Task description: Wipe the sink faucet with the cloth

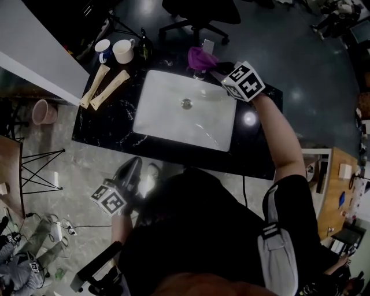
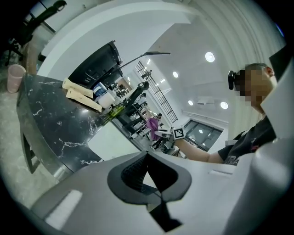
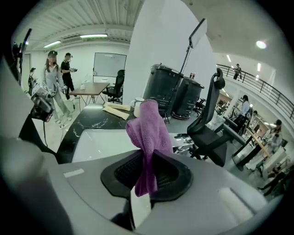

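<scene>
The purple cloth [image 1: 200,58] hangs over the far rim of the white sink [image 1: 167,98], just above the chrome faucet [image 1: 199,74]. My right gripper [image 1: 211,68] is shut on the cloth and reaches in from the right, its marker cube behind it. In the right gripper view the cloth [image 3: 149,133] stands up between the pads of the right gripper [image 3: 147,161], and the faucet [image 3: 185,137] shows just right of it. My left gripper [image 1: 132,169] hangs off the counter's near edge at lower left. In its own view the left gripper [image 2: 147,158] has its pads together, with nothing between them.
On the black marble counter [image 1: 110,121], two mugs [image 1: 114,50], a dark bottle [image 1: 144,45] and two beige packets [image 1: 106,87] lie left of the sink. An office chair [image 1: 199,14] stands beyond the counter. A pink bucket [image 1: 41,111] sits on the floor at left.
</scene>
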Available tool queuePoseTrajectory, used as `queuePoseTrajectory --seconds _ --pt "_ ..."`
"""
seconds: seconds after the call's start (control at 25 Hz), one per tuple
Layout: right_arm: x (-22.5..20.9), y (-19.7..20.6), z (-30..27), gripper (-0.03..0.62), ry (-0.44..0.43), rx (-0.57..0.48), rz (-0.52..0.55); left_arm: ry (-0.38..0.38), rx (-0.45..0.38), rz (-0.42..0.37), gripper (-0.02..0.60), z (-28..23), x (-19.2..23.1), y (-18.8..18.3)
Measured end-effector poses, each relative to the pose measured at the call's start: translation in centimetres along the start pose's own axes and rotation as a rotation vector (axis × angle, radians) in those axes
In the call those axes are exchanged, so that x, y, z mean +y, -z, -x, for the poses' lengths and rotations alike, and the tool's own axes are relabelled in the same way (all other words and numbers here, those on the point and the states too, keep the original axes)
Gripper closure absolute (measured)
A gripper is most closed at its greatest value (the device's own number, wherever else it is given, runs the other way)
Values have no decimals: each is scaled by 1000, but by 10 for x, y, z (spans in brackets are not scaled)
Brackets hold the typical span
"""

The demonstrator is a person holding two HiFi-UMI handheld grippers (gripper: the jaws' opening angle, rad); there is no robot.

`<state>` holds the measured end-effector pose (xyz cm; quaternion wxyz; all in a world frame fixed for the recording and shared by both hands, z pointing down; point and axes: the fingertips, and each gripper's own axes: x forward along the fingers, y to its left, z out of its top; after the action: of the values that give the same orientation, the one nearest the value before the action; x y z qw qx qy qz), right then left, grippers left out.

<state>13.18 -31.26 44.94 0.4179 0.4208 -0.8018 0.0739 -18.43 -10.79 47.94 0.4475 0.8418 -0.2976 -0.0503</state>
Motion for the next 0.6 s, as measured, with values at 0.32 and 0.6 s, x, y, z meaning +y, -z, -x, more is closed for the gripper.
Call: queuePoseTrajectory --seconds 0.32,0.6 --pt "23 23 -39 522 -6 22 4 -24 41 -15 589 -9 -6 6" --pt "-43 20 -71 522 85 49 -33 -83 23 -6 589 -9 -8 9"
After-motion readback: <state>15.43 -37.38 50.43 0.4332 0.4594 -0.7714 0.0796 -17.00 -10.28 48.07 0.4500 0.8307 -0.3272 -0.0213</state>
